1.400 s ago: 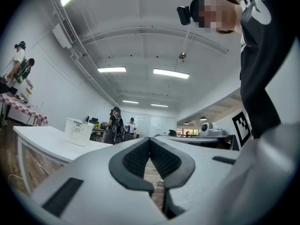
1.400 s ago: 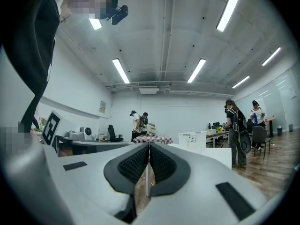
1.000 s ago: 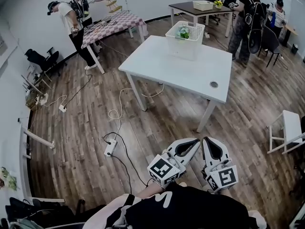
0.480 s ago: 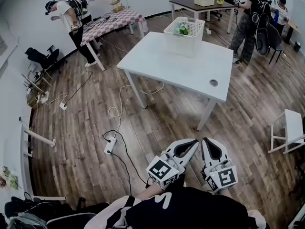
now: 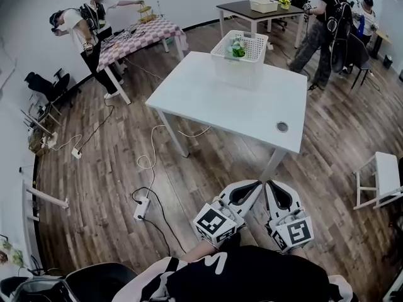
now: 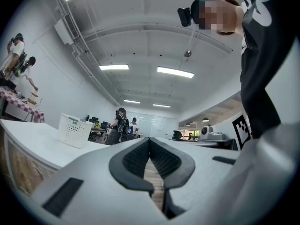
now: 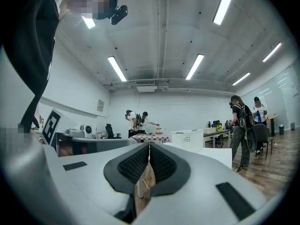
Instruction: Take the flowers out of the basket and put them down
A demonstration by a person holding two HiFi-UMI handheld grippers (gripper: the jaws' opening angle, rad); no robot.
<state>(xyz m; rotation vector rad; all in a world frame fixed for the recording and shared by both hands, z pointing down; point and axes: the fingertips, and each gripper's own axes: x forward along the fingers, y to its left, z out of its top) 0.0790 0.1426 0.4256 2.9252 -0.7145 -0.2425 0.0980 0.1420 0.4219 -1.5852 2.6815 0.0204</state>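
Observation:
A white perforated basket (image 5: 240,56) stands at the far end of the white table (image 5: 208,99), with green and white flowers (image 5: 236,48) showing inside it. The basket (image 6: 74,130) appears small at the left in the left gripper view, and small (image 7: 186,137) just right of centre in the right gripper view. My left gripper (image 5: 259,186) and right gripper (image 5: 269,185) are held close to my body, well short of the table, tips side by side. Both are shut and hold nothing. The jaws meet at the tips in each gripper view (image 6: 149,139) (image 7: 149,145).
White cables and a power strip (image 5: 141,207) lie on the wood floor left of the grippers. A white stool (image 5: 380,173) stands at the right. Two people work at a checkered table (image 5: 138,30) far left; others stand by a dark table (image 5: 252,8) behind.
The table and basket have slid slightly left and a little nearer in the head view. Both grippers stay shut in the same place near my body.

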